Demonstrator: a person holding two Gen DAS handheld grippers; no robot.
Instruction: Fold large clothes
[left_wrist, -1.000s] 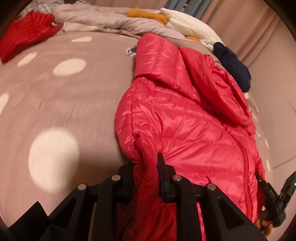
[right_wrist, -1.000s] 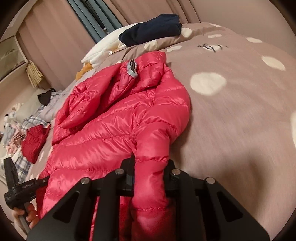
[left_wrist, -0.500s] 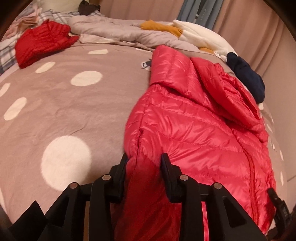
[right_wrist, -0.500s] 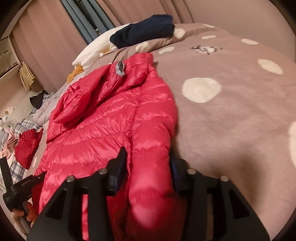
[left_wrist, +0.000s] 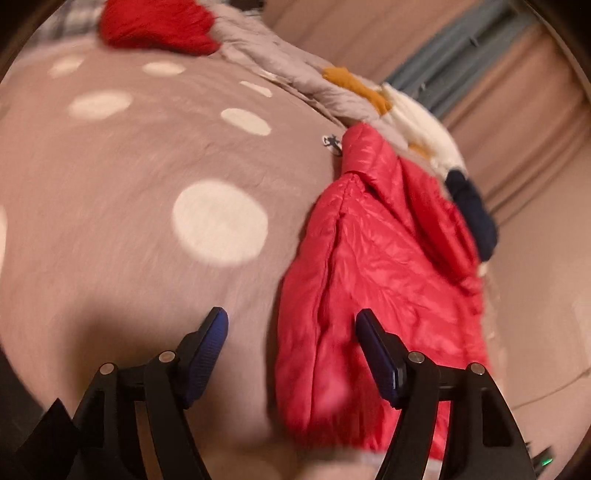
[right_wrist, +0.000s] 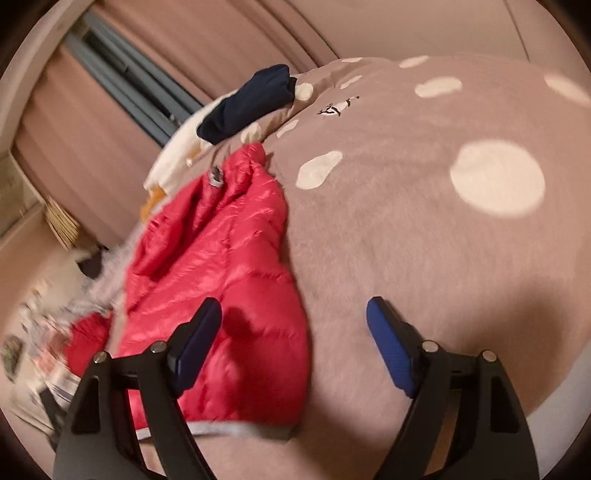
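**Both grippers spread beside the red jacket**

The left gripper (left_wrist: 291, 317) angles down at the bed, its jaws opening; the jacket's edge shows in the gap, but neither pad presses on it. The right gripper (right_wrist: 293, 306) tilts down likewise, jaws opening, one finger over the fabric without pinching it. The red puffer jacket (left_wrist: 384, 280) lies folded narrow on the spotted blanket (left_wrist: 129, 192), long axis running away from the grippers, collar at the far end, hem nearest. A navy garment (right_wrist: 247, 103) lies beyond it.
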